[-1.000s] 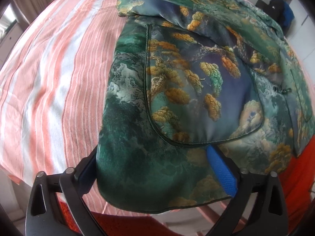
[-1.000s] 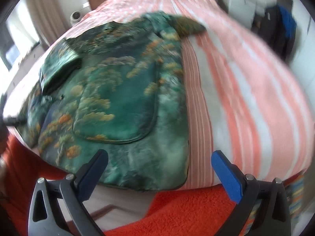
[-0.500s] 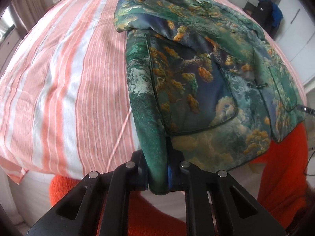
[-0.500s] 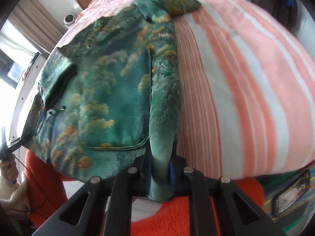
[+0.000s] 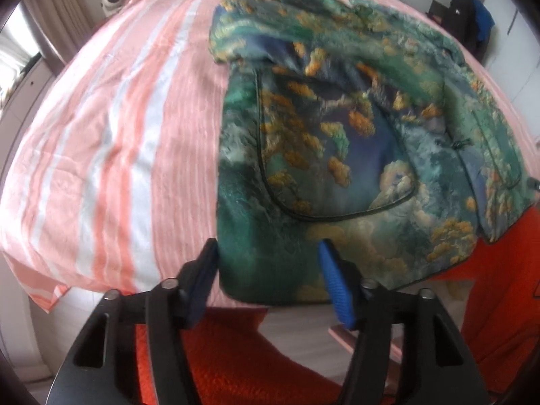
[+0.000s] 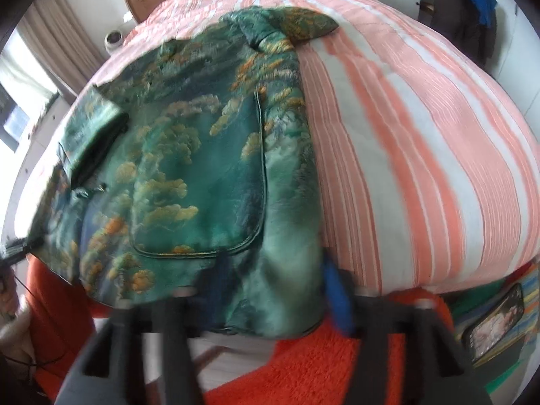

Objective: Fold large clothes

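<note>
Both tongs were clamped on the hem of the jacket (image 5: 337,141) half a second ago; now both stand open again. Left tongs (image 5: 270,280): jaws spread, the near left corner of the hem lying between them, the blue pad (image 5: 334,290) against the cloth on one side and the dark finger at the cloth's outer edge on the other, nothing pinched. Right tongs (image 6: 266,290): view is motion-blurred, but the jaws read as parted with the right hem corner draped between them, likewise released. The jacket lies face up on the striped bed (image 5: 111,128), hem at the foot edge and hanging slightly over it, collar toward the headboard, one sleeve (image 6: 293,27) thrown out to the right side and a cuff (image 6: 91,135) folded across the chest on the other. Compared with a second ago, the side panels sit flatter and the hem corners look squared, so the brief pinch reads as a tug to tension and straighten the lower edge rather than the start of a fold. Judgement: garment is spread and aligned, no body fold made yet; task is early. Next move likely calls for a fresh grip, either on the hem corners to carry them toward the collar, or on the loose sleeve. Orange rug (image 6: 303,364) lies below the bed edge.
</note>
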### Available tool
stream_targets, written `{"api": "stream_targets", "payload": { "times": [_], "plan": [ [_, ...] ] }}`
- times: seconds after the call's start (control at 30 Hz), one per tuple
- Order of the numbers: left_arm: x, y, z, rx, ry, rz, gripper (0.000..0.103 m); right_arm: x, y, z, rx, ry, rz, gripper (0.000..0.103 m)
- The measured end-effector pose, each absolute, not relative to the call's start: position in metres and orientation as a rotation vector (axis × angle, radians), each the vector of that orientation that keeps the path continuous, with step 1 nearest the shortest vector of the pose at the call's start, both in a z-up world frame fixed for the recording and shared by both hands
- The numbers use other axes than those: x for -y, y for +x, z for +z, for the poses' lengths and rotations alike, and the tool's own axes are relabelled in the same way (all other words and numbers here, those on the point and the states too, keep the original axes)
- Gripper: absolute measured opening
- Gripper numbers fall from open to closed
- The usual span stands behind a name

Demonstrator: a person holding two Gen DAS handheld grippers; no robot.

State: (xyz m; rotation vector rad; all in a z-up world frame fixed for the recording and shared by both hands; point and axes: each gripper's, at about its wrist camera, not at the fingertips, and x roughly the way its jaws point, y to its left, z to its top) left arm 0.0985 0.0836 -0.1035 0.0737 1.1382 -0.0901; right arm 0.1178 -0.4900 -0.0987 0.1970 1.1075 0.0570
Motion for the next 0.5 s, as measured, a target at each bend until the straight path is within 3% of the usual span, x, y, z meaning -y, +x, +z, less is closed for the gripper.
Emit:
{"api": "stream_targets", "payload": {
  "times": [0.17,0.23,0.37,0.5],
  "plan": [
    [-0.069,0.093,-0.041,-0.932,0.135,-0.067,0.1,0.487,0.093,-0.074,-0.992,0.19,0.004,0.079],
    [-0.062,0.093,-0.015,-0.844,0.127,-0.107,0.101,0.481,0.085,-0.069,-0.964,0.192,-0.004,0.084],
    [-0.061,0.089,0.017,-0.786,0.041,-0.238,0.103,0.455,0.08,-0.065,-0.925,0.182,0.021,0.084],
    [-0.038,0.1,-0.02,-0.921,-0.015,-0.257,0.103,0.435,0.073,-0.063,-0.909,0.131,0.051,0.084]
  ]
}}
